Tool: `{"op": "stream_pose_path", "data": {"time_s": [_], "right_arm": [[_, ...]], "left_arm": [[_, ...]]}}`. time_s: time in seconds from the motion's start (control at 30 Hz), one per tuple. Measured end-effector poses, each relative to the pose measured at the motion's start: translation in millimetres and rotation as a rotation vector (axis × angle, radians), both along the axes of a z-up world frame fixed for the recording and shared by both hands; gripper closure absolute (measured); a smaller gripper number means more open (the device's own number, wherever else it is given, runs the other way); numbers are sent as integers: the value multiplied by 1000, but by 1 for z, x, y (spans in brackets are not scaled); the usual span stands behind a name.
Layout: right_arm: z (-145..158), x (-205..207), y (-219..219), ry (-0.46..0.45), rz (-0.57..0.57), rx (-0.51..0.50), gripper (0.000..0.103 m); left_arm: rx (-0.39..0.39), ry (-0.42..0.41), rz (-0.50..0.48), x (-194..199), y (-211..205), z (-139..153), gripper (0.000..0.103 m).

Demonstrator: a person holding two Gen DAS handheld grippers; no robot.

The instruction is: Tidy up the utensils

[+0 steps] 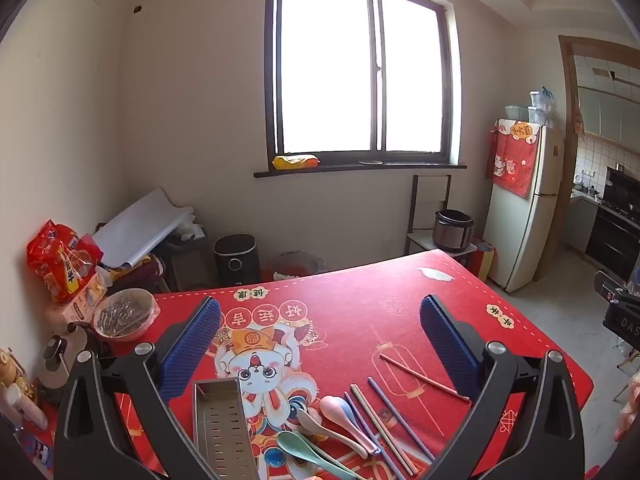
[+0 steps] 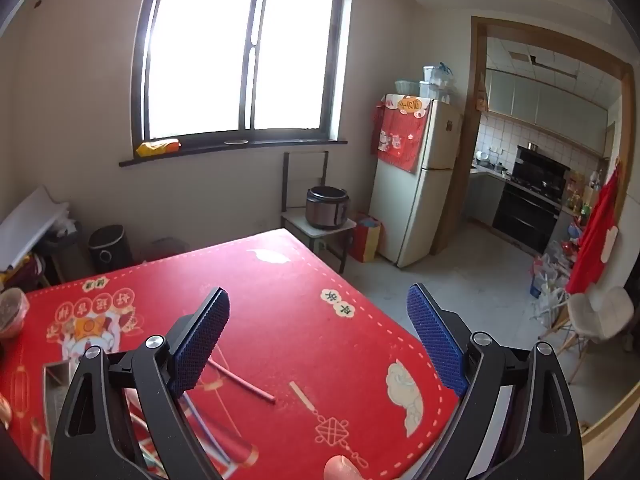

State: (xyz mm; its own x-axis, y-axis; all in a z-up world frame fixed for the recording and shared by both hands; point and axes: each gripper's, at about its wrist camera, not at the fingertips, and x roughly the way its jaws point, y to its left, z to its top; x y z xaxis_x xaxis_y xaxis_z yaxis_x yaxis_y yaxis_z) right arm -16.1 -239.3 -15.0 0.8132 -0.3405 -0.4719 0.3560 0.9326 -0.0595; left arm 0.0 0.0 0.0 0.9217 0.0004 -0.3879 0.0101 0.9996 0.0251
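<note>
A slotted steel utensil holder point(image 1: 222, 428) lies on the red printed table mat point(image 1: 352, 304) near the front left. To its right lie a pink spoon point(image 1: 340, 410), a grey spoon point(image 1: 320, 426), a green spoon point(image 1: 298, 446) and several chopsticks point(image 1: 384, 428). One red chopstick point(image 1: 424, 376) lies apart, and also shows in the right wrist view point(image 2: 248, 386). My left gripper point(image 1: 320, 344) is open and empty above the mat. My right gripper point(image 2: 318, 340) is open and empty above the mat's right part. The holder's edge shows in the right wrist view point(image 2: 54, 384).
A covered bowl point(image 1: 124, 314), a kettle point(image 1: 64, 356) and snack packs point(image 1: 60, 264) crowd the table's left edge. The table's right edge drops to the floor. A fridge point(image 2: 420, 184), a rice cooker point(image 2: 326, 208) and a white chair point(image 2: 600, 316) stand beyond.
</note>
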Motion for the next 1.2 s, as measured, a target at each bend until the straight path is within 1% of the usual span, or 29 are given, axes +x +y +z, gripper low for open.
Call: {"op": "stream_pose_path", "data": {"time_s": [0.93,1.03,1.07,1.2], "right_arm": [[0,-3,-2,-2,0,-6,16],[-3,-3,-1,0,-1,-6,16],[-9,1,1,4,-4,-4,16],[-9,1,1,5,-4,-4,16]], "left_arm": [[-1,4,-1,0,0,0,5],[0,5,-1,0,0,0,5],[0,5,0,0,0,0,5],[-2,5,-1,1,-4,-2,5]]}}
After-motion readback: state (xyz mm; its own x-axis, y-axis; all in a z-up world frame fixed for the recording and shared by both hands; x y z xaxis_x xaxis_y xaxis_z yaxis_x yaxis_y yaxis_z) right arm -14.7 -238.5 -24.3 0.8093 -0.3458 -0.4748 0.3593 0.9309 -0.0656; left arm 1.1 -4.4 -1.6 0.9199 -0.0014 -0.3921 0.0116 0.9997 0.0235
